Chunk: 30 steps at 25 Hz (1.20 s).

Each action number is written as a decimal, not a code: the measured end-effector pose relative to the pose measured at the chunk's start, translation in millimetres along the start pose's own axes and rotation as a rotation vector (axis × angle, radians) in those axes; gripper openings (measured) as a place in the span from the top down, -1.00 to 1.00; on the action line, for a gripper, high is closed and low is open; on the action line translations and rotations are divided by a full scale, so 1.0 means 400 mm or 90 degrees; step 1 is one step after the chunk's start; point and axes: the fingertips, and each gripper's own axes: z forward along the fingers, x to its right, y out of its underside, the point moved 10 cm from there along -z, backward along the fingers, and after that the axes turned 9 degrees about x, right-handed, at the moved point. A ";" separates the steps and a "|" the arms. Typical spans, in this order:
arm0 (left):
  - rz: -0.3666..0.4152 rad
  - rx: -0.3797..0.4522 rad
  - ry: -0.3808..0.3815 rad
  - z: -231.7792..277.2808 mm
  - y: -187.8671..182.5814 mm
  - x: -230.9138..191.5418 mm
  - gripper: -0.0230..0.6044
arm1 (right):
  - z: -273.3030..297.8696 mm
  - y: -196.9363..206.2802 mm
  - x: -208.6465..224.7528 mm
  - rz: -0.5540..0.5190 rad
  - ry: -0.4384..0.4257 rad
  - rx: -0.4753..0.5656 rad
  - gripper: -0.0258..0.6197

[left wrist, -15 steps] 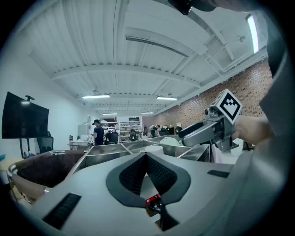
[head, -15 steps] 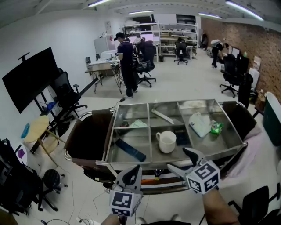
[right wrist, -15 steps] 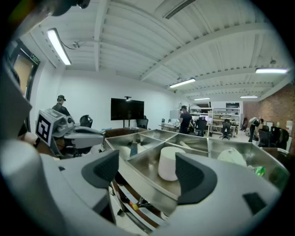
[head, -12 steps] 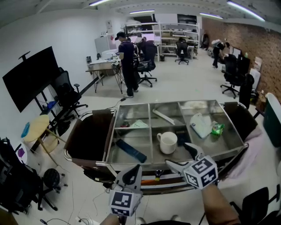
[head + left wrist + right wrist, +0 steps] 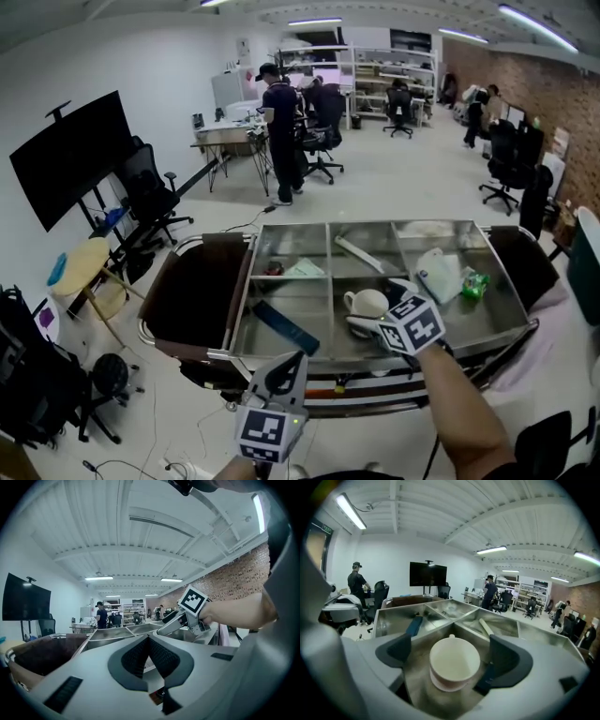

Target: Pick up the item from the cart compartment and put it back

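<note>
I see the steel cart (image 5: 291, 226) across the middle of the head view. My right claw (image 5: 373, 307) is inside its front middle compartment, jaws spread wide to either side of the white mug (image 5: 454, 662), pads not pressing it. My left claw (image 5: 149, 641) hangs low in front of the cart, jaws pressed together on nothing. The mug stands upright on that compartment's floor.

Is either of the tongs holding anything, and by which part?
Nothing is held. The right tongs stand open around the white mug, not gripping it; the left tongs are shut, empty.
</note>
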 end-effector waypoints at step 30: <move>-0.007 -0.012 -0.021 0.013 0.020 -0.026 0.93 | 0.114 0.044 0.036 -0.006 -0.074 -0.116 -0.48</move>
